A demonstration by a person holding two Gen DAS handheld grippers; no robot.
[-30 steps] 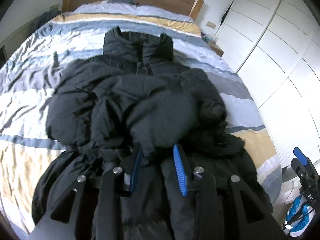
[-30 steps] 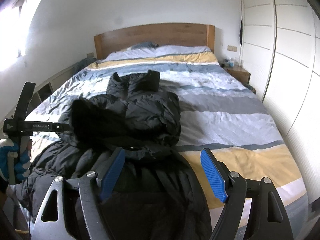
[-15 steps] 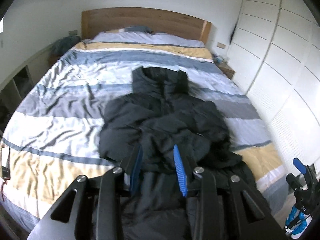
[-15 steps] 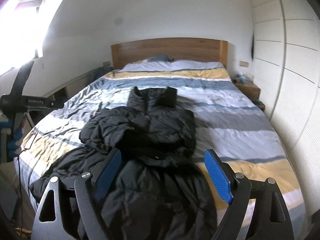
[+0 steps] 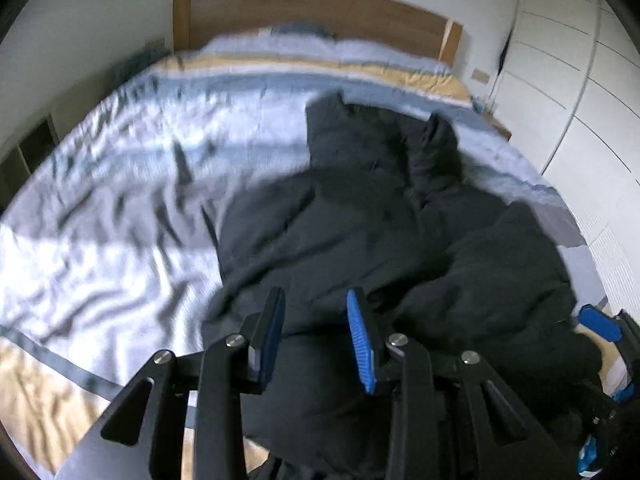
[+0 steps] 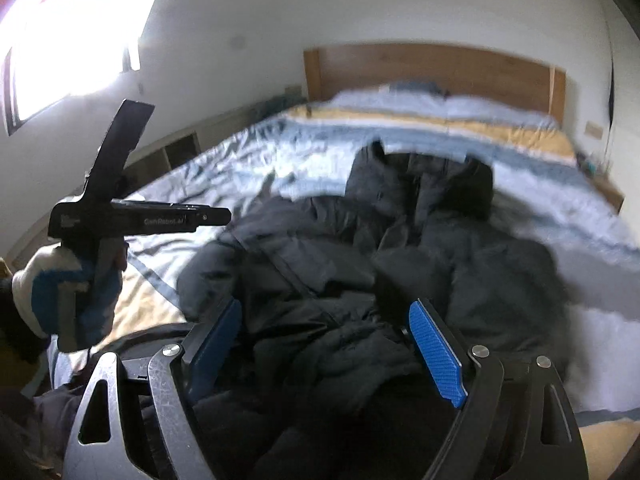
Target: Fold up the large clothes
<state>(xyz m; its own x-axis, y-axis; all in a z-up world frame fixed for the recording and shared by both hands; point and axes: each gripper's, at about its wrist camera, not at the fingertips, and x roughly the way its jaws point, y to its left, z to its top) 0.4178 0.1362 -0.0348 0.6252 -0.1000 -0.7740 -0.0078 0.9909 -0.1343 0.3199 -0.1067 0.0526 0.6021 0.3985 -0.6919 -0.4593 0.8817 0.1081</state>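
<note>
A black puffer jacket lies on the bed, collar toward the headboard, sleeves folded in over the chest, hem nearest me. My left gripper hovers over the jacket's lower left part; its blue pads stand a narrow gap apart with no fabric pinched. In the right wrist view the jacket fills the middle. My right gripper is wide open above its lower middle with nothing between the fingers. A gloved hand holds the left tool at the left. Both views are motion-blurred.
The striped blue, white and yellow duvet covers the bed up to a wooden headboard. White wardrobe doors run along the right side. A bright window and low shelves are on the left.
Both grippers pulled up and back from the jacket, then swung forward and down close over it again. The right jaws widened a little. The left jaws kept the same gap.
</note>
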